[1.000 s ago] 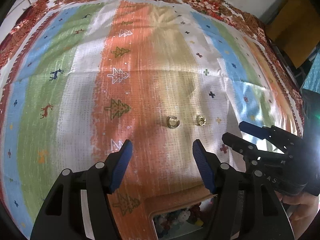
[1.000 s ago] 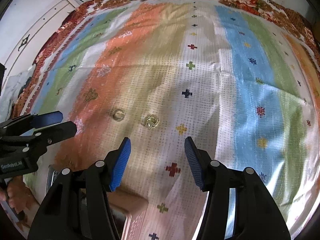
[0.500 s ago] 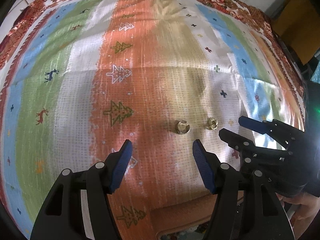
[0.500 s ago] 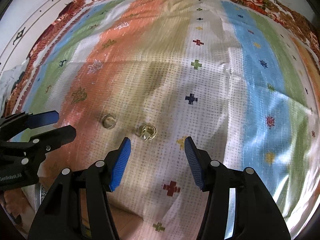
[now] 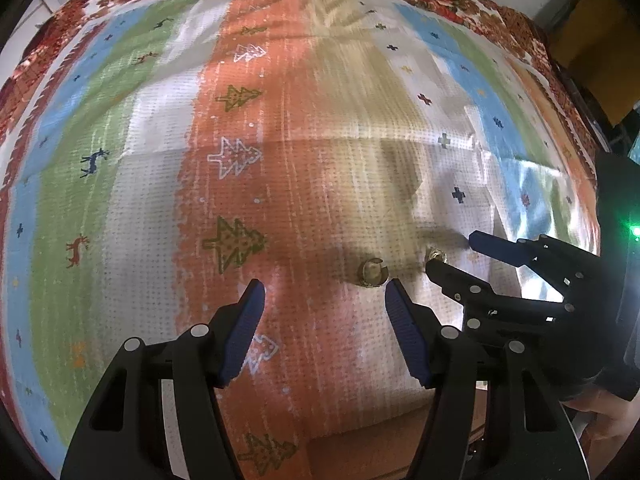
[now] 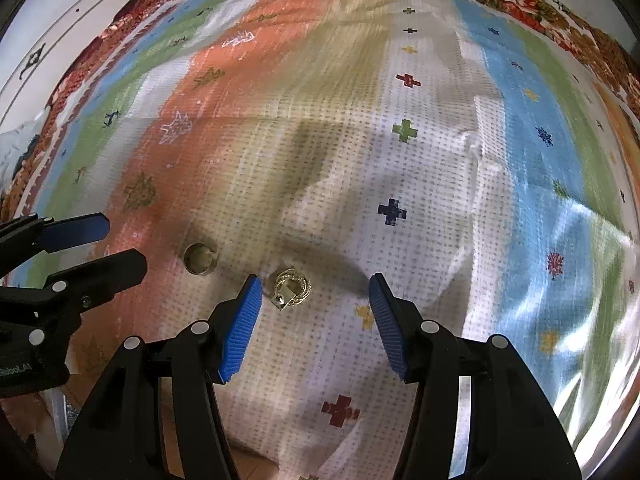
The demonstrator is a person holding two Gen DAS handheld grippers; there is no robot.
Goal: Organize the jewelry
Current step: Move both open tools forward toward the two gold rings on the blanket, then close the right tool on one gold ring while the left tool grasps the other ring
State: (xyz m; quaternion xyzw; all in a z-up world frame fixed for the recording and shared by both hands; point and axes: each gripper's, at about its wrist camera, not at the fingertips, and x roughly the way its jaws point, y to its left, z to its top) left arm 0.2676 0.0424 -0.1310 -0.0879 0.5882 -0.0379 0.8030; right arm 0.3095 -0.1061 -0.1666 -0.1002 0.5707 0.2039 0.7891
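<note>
Low over the cloth (image 6: pixel 440 168), both tools gape; right tool (image 6: pixel 316 292) nears the ornate ring (image 6: pixel 291 289); left tool (image 5: pixel 324 292) hovers.

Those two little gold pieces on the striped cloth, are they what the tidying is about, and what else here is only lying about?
Part of the job:
- plain gold ring, on the orange stripe
- twisted gold ring, just ahead of the right gripper, fingers apart
- left gripper, also open

Just there:
- striped cloth under everything
- white cupboard door at the far left
</note>
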